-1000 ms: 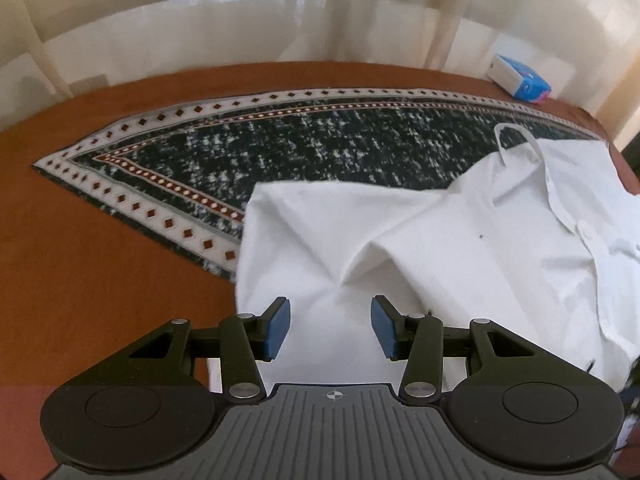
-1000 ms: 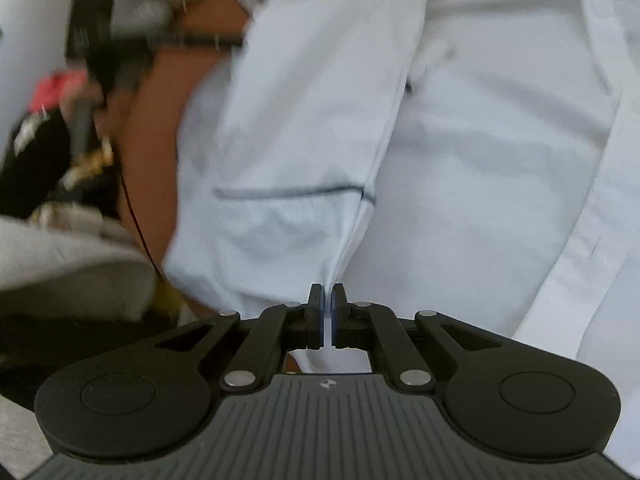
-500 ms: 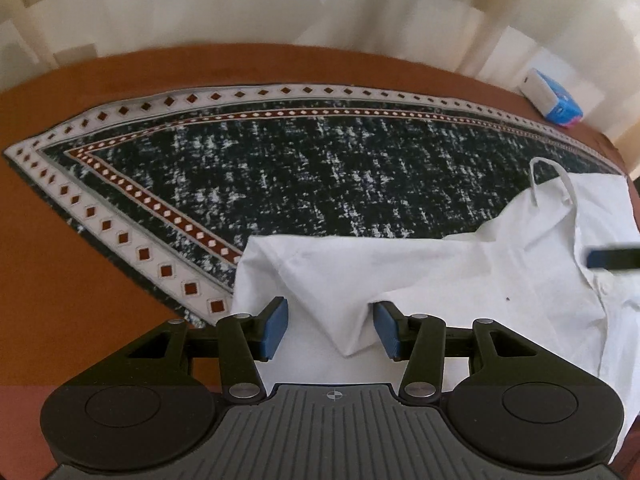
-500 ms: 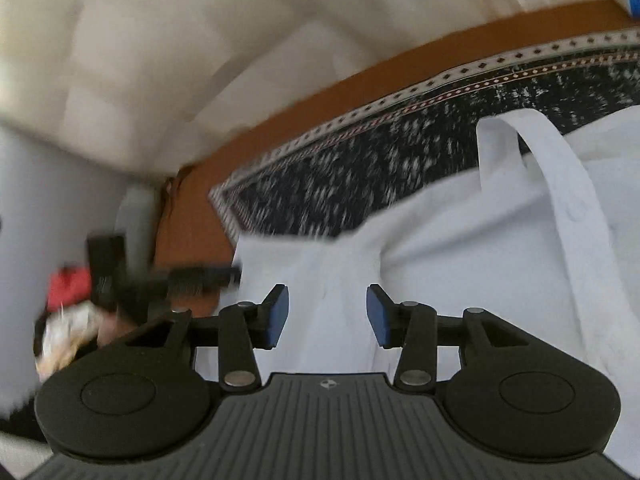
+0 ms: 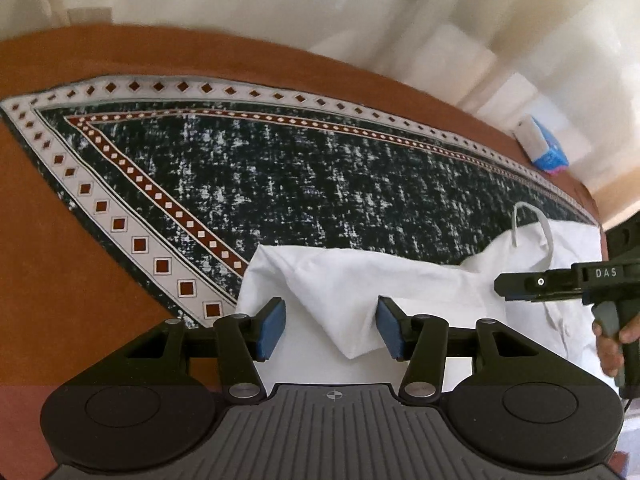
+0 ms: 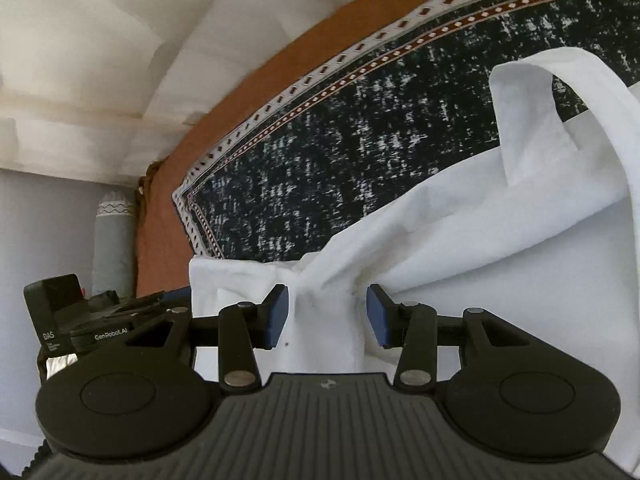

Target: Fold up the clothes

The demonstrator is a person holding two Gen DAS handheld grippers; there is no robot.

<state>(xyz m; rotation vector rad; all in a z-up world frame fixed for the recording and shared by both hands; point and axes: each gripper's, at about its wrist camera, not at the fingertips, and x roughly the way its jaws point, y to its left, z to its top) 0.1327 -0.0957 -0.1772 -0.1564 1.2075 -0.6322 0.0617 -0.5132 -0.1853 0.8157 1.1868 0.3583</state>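
Holding both tools low over the white cotton shirt (image 5: 420, 292), we see our left black two-finger gripper with blue pads (image 5: 331, 328) spread wide, its jaws well apart and gripping nothing; a folded point of the shirt lies between the pads, close against the right-hand one, though we cannot tell whether it touches. Our right black two-finger gripper with blue pads (image 6: 327, 316) is likewise spread wide and released, with a bunched ridge of the same shirt running between its pads and nothing clamped. The shirt lies crumpled on the dark speckled cloth with a white and red diamond border (image 5: 280, 172), which covers the brown table (image 5: 48, 280); the shirt's near edge spills off the cloth onto the bare table. Its collar (image 6: 532, 92) stands up in a loop at the far side. In the left wrist view we catch the right tool from the side, with a hand (image 5: 612, 344) around its trigger. A small blue and white box (image 5: 542, 148) sits at the table's far edge, well apart from the shirt; we cannot see its contents.
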